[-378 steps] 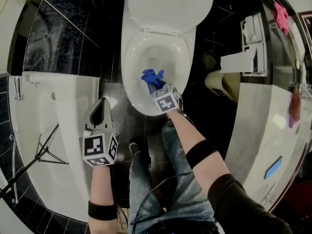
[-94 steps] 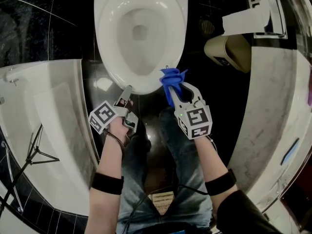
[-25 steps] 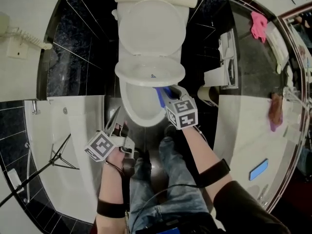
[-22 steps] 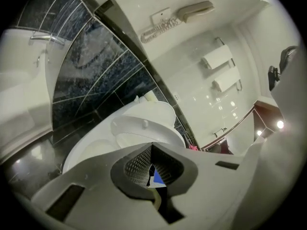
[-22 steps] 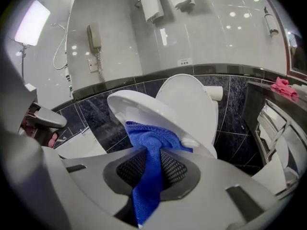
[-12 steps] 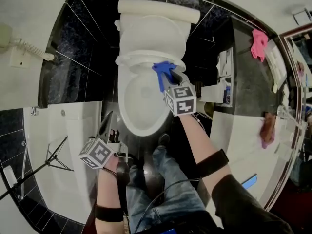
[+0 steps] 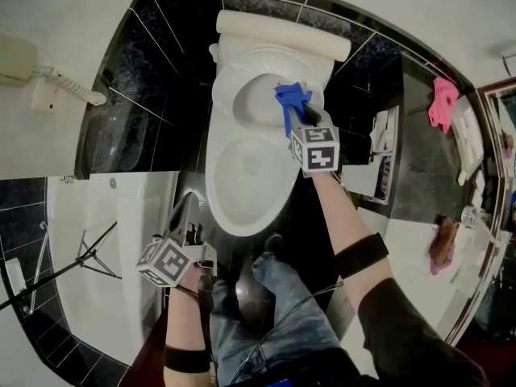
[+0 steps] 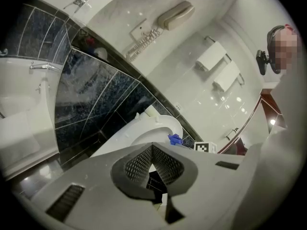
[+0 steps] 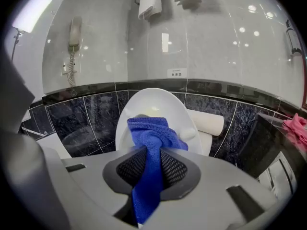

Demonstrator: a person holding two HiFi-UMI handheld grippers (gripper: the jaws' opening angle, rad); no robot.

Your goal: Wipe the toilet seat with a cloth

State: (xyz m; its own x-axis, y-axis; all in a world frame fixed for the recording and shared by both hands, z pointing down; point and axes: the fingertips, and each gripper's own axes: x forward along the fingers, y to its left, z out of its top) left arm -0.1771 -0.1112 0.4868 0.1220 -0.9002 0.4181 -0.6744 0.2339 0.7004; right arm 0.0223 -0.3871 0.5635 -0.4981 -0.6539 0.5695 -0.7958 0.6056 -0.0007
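Now right hand-held gripper [image 7: 301,121] clamping blue cloth [image 7: 290,99], holding it at right rim of raised toilet seat [image 7: 234,95]. Left hand-held gripper [image 7: 187,208] hanging closed, empty, beside bowl [image 7: 242,192]. Risks: hard push tipping seat down; bunched cloth slipping from jaws.

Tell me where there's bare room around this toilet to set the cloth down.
The tank top, behind the raised seat, is bare, and so is the bowl rim nearest you. Right of it is crowded: the right gripper gripping the blue cloth, and the wall paper holders. The left gripper, shut and empty, sits in the gap beside the bathtub.
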